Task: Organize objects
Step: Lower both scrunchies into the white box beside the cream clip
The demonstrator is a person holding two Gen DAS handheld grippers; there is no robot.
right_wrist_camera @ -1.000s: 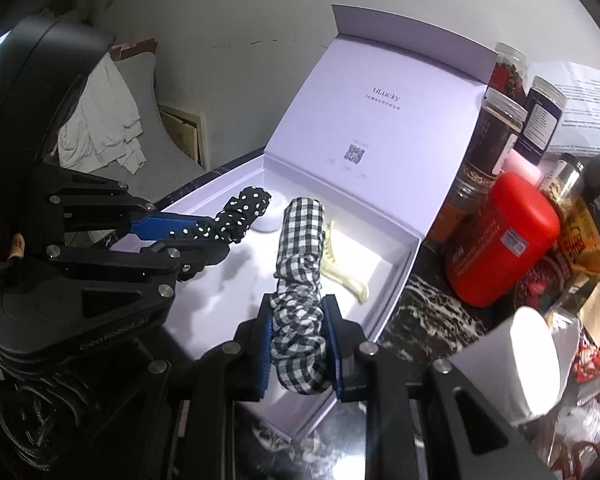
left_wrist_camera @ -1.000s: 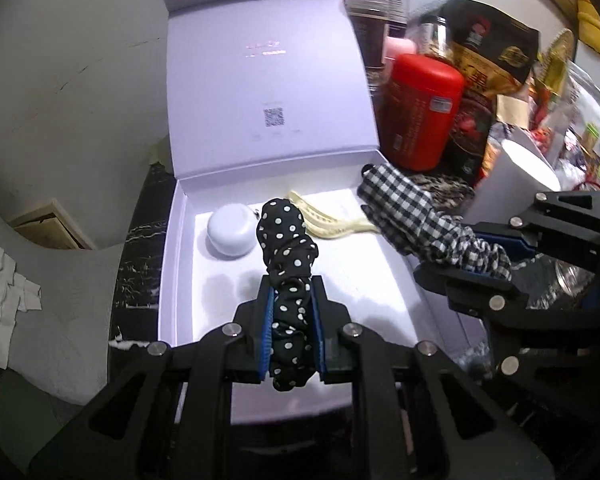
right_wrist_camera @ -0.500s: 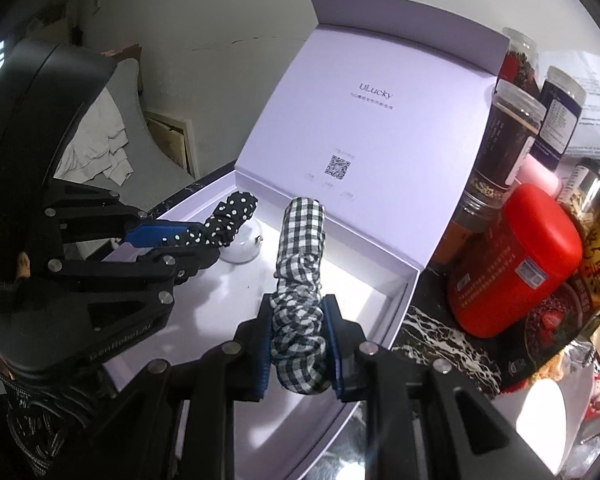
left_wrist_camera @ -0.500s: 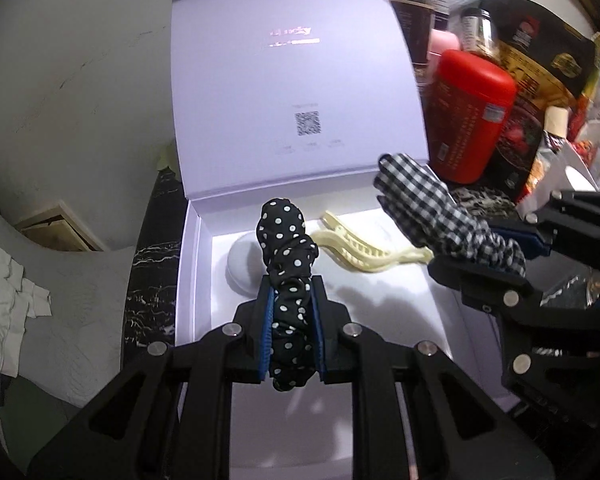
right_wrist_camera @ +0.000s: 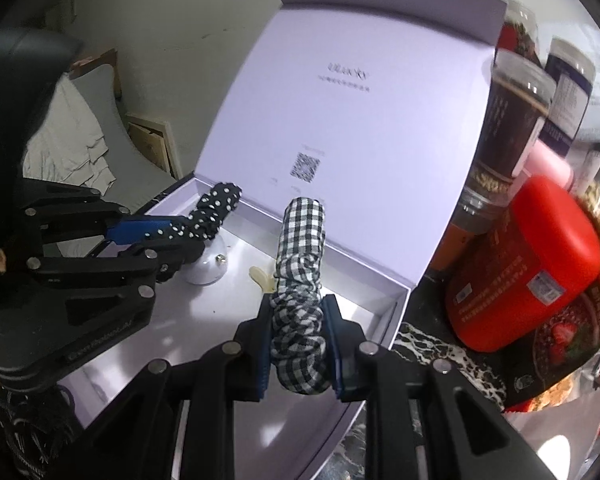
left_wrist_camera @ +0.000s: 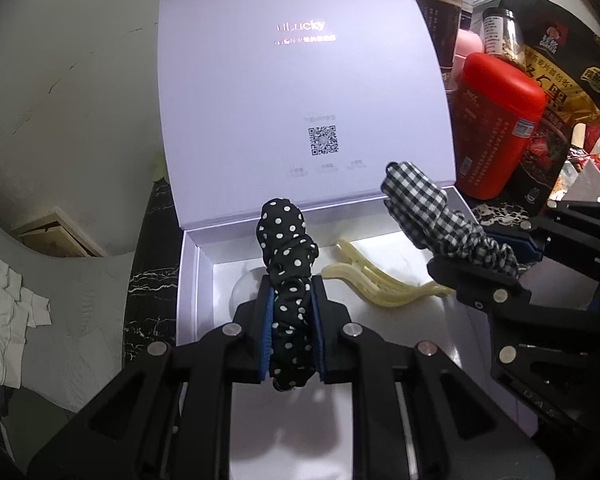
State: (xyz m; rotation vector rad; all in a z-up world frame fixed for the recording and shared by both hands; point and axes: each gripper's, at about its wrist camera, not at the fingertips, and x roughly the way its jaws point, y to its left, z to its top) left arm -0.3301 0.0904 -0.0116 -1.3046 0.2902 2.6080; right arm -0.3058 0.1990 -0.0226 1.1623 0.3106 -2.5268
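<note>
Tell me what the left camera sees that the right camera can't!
Only the left camera shows the whole cream hair clip lying in the box, plus a black snack bag.

Only the right camera shows the little white round thing clearly; the left camera has it mostly hidden.

Both show the open purple box, the red tub, the left gripper squeezing a spotty scrunchie, and the right gripper squeezing a checked scrunchie.
</note>
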